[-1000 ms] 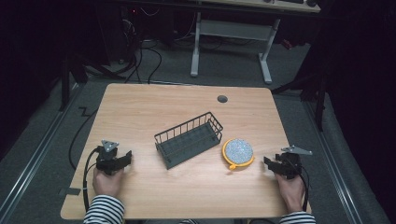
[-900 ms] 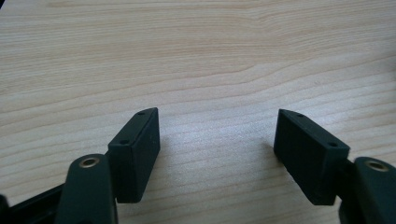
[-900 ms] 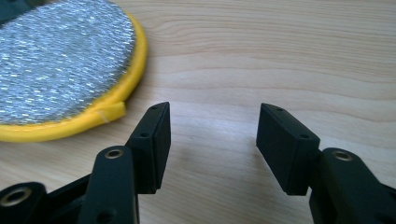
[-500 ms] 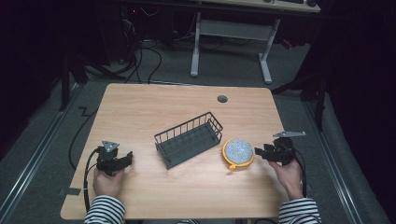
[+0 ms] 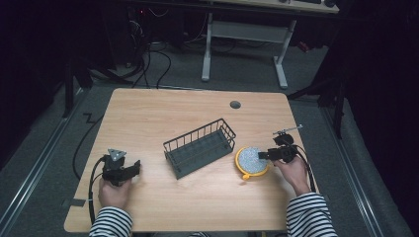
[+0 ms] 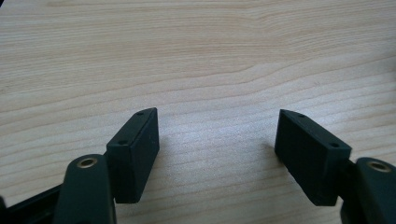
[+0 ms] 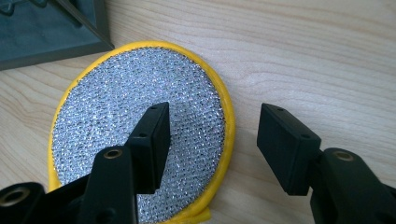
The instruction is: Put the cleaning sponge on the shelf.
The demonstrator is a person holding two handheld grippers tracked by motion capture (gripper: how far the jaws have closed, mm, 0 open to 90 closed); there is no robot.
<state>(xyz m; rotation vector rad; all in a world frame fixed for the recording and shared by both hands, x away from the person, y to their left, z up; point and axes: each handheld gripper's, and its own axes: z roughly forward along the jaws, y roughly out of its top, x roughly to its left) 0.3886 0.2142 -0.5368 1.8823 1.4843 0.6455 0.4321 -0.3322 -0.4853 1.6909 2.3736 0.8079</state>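
Yellow-rimmed scrubber (image 7: 140, 135) lies flat on the table (image 5: 148, 118), its near edge between my right hand-held gripper's (image 7: 212, 144) open jaws; my left hand-held gripper (image 6: 217, 149), open, sits well apart.

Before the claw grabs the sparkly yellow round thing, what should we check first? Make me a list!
1. Right claw open: ok, its jaws stand wide apart.
2. Claw lined up on the scrubber: ok, one jaw is over the silver face, the other past the yellow rim, over the table.
3. Nothing on top of the scrubber: ok, it lies flat and bare.
4. Room beside the wire basket: ok, the claw comes from the far side of the scrubber.
5. Jaws low enough to pinch the rim: cannot tell.
6. Left claw out of the way: ok, open over bare wood.
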